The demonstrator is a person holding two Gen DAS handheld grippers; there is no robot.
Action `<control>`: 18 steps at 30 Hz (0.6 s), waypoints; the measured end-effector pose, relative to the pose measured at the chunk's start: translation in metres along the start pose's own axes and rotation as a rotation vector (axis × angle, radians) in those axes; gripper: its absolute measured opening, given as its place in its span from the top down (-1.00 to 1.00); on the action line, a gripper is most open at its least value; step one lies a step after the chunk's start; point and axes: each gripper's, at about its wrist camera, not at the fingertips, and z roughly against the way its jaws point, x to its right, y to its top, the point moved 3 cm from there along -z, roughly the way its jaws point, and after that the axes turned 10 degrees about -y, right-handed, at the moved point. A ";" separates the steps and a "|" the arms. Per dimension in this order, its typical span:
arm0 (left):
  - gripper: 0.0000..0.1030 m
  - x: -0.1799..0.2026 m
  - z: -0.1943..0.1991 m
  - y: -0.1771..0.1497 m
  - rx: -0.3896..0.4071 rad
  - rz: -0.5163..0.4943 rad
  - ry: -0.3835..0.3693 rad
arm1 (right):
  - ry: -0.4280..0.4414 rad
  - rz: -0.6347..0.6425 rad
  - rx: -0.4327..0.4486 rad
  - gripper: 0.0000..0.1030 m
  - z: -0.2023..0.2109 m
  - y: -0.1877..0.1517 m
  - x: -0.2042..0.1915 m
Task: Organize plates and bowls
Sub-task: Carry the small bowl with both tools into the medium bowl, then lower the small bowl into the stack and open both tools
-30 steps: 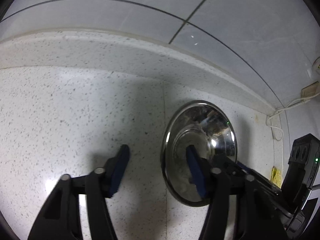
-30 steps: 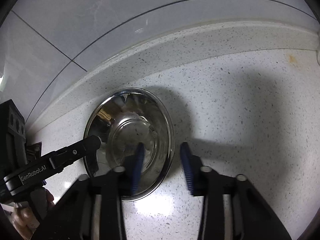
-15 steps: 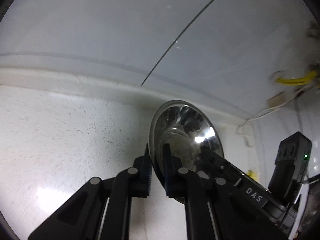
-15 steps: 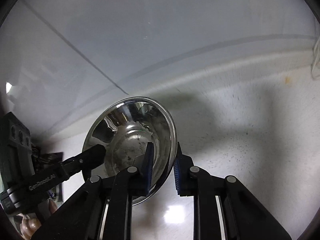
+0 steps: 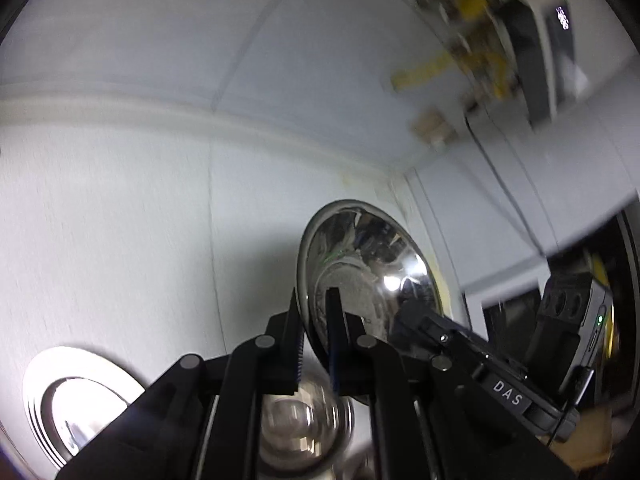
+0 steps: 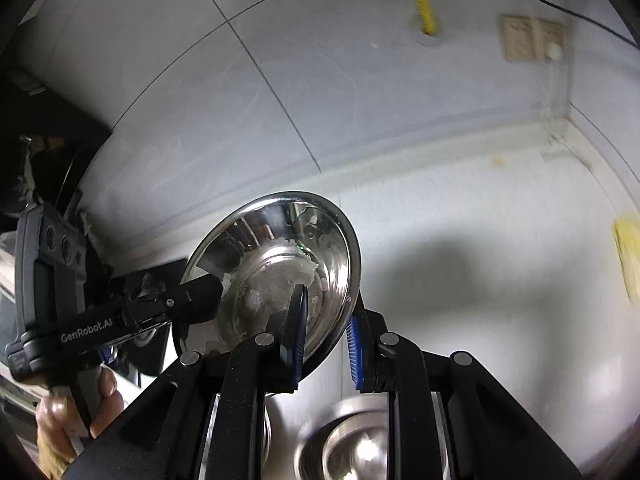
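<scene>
Bowl (image 5: 362, 276) hangs mid-air above the counter (image 5: 120, 220), rim pinched by both left gripper (image 5: 316, 340) and right gripper (image 6: 326, 332). Carrying step; next, lower it toward the bowl at six o'clock (image 6: 352, 444).

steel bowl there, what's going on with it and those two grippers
A person is holding one shiny steel bowl with both grippers at once. The left gripper is clamped on its rim on one side and the right gripper on the opposite side, and the bowl is held above the speckled counter. More steel dishes sit below: a flat plate and another bowl.
</scene>
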 end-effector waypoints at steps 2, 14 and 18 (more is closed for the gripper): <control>0.82 0.002 -0.010 -0.039 -0.064 -0.008 -0.009 | -0.015 -0.007 -0.023 0.68 0.014 -0.039 0.014; 0.82 -0.056 -0.094 -0.144 -0.255 0.056 0.106 | -0.053 -0.121 -0.236 0.68 -0.029 -0.161 0.093; 0.82 -0.067 -0.099 -0.153 -0.257 0.041 0.141 | -0.076 -0.094 -0.257 0.67 -0.043 -0.161 0.085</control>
